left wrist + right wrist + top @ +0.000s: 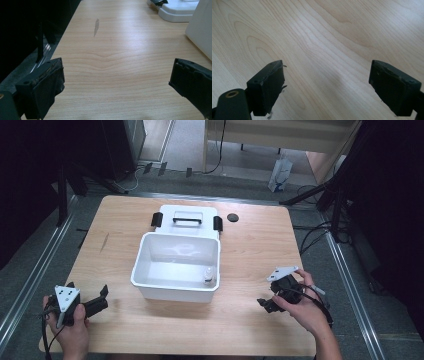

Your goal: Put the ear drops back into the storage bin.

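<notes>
High view, one bin, two grippers

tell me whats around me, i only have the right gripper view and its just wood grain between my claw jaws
Observer: From the high view, your right claw sits near the table's front right, and a white bin with no lid on it stands to its left at the table's middle.
Operator: anything in the bin
Observer: Yes, a small white bottle-like item stands in its near right corner; I cannot tell what it is.
Operator: wheres the lid
Observer: The white lid, with a black handle and black latches, lies flat on the table right behind the bin.
Operator: and my other claw
Observer: The left claw is near the front left, jaws wide apart, with nothing between them.
</notes>
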The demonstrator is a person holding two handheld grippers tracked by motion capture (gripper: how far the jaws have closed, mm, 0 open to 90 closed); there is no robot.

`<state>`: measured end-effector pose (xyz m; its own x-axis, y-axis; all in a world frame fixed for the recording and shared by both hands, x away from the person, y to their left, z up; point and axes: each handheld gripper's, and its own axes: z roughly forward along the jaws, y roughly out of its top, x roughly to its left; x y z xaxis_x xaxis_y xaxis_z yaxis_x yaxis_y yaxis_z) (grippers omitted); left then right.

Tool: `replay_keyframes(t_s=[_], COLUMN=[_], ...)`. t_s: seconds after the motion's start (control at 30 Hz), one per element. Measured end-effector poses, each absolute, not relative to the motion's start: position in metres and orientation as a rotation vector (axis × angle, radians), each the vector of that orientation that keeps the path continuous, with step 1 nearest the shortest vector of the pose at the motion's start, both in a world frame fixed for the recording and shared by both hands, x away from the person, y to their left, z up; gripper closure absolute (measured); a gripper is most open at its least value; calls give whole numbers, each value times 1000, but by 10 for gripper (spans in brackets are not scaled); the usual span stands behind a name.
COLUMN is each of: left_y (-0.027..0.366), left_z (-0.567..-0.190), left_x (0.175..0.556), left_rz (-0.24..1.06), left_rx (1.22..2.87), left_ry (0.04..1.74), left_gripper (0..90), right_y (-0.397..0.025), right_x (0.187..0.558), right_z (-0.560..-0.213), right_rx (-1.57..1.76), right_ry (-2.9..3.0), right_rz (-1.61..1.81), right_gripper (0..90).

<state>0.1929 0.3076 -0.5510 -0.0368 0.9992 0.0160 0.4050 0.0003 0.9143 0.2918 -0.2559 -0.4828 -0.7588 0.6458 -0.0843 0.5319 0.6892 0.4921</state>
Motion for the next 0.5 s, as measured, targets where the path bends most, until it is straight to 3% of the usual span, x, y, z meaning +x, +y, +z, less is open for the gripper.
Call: replay_keyframes(t_s=[0.5], left_y=[306], left_z=[-551], left_x=[193], left_rz=[1025], left_rx=[1515], left_ry=[1537], left_gripper=[3], right_y=[-297], right_x=[257], right_z=[-524], right_rx=[1151], right_ry=[2378], right_rz=[1002], right_gripper=[128])
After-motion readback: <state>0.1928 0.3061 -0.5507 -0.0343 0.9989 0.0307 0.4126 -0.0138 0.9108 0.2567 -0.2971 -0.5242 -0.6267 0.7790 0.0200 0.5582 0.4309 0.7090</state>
